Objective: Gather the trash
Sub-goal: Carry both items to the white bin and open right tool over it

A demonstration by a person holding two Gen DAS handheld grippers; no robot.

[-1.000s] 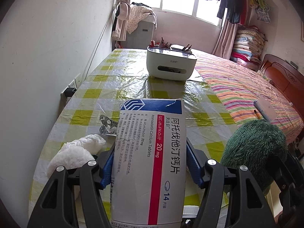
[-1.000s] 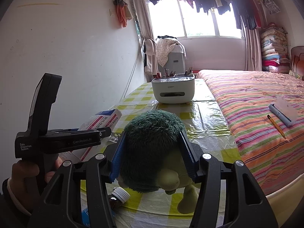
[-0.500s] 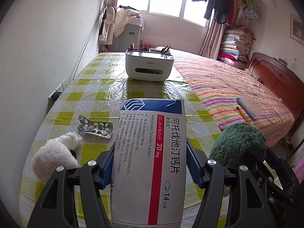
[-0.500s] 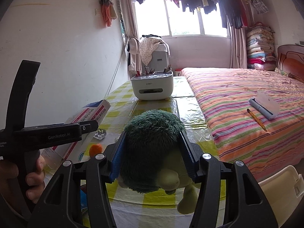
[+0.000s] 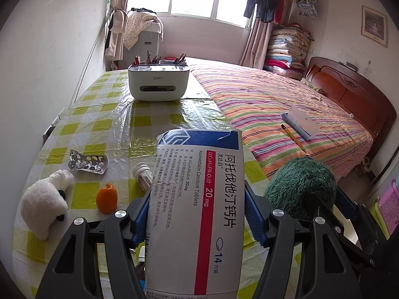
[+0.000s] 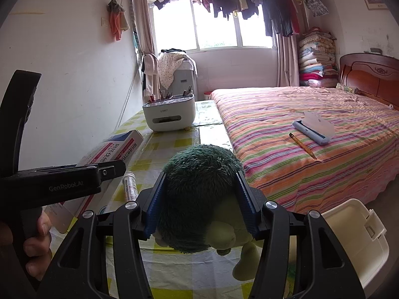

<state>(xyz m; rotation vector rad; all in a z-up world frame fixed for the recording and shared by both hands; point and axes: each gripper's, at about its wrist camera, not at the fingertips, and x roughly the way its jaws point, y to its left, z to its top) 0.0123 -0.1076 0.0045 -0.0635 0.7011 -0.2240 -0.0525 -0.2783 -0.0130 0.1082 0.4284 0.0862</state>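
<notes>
Cardboard first: the left gripper (image 5: 197, 211) is clamped on the medicine box (image 5: 197, 204), held above the near table (image 5: 112, 122); the right gripper (image 6: 199, 204) squeezes a green plush toy (image 6: 199, 174). Both loads should probably travel level to the white bin (image 6: 354, 236). Only the right view shows that bin; only the left shows the blister pack (image 5: 88, 165) and orange peel (image 5: 107, 198).

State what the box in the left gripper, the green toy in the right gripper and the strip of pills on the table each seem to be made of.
Medicine box: thin printed cardboard, slightly glossy, with a small tear at its top edge.
Green toy: plush fabric, with long shaggy fibres on its back.
Pill strip: probably foil-backed plastic blister, silvery, shiny and crumpled.
</notes>
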